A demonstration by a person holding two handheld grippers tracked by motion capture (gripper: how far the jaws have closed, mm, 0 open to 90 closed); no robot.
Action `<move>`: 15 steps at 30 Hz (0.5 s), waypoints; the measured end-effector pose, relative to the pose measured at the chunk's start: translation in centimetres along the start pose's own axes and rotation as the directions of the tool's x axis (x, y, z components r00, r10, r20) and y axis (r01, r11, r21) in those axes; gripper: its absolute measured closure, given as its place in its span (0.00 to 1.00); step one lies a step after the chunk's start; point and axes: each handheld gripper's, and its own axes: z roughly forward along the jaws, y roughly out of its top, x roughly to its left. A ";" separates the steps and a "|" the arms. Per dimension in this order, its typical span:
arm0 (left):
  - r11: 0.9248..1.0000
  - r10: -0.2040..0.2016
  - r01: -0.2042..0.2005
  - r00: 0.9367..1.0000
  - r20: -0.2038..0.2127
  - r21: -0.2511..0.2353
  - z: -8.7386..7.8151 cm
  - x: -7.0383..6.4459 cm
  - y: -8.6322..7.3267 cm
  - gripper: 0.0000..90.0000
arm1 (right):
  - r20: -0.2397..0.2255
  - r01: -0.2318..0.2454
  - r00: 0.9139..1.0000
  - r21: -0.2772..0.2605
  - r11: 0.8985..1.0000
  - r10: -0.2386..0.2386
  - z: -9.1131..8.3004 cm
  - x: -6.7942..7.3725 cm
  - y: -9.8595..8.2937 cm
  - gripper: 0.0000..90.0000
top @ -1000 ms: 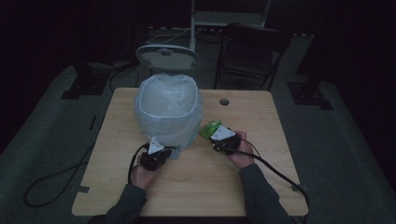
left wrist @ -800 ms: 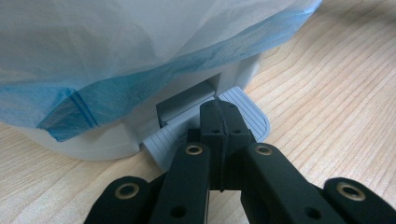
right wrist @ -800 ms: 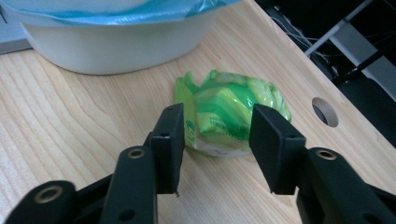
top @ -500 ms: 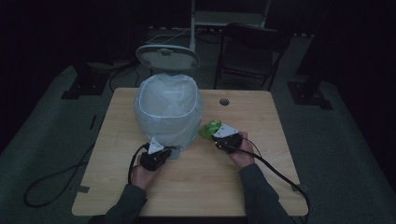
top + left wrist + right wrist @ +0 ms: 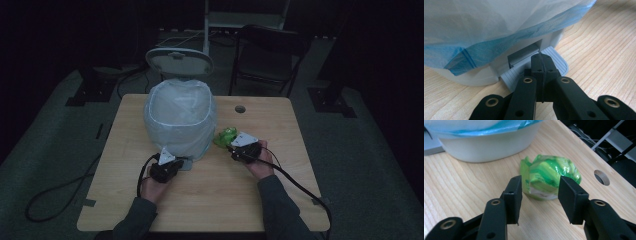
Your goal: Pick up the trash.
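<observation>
With your left gripper (image 5: 541, 72) pressed shut on the bin's pedal (image 5: 554, 62), close your wide-open right gripper (image 5: 539, 195) across the middle of the crumpled green wrapper (image 5: 550, 176) just beside the lined pedal bin (image 5: 180, 117); it looks light, soft and slippery.

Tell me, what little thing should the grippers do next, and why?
Probably the right gripper should close on the crumpled green plastic wrapper. Its open jaws already flank the wrapper, which lies on the wooden table. The shut left gripper presses the grey ribbed pedal of the white bag-lined bin, whose lid stands open.
</observation>
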 end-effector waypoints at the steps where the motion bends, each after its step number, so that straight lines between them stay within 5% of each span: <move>1: 1.000 0.000 0.000 1.000 0.000 0.000 0.0 0.0 0.0 1.00 | 0.002 -0.001 1.000 -0.001 1.000 0.001 0.0 0.0 0.0 0.58; 10: 1.000 -0.001 0.001 1.000 0.001 0.001 0.0 0.0 0.0 1.00 | 0.021 0.027 0.999 0.014 1.000 -0.027 0.7 0.1 0.2 0.58; 15: 1.000 0.000 0.000 1.000 0.000 0.000 0.0 0.0 0.0 1.00 | 0.026 0.025 0.999 0.016 1.000 -0.026 1.0 0.2 0.2 0.67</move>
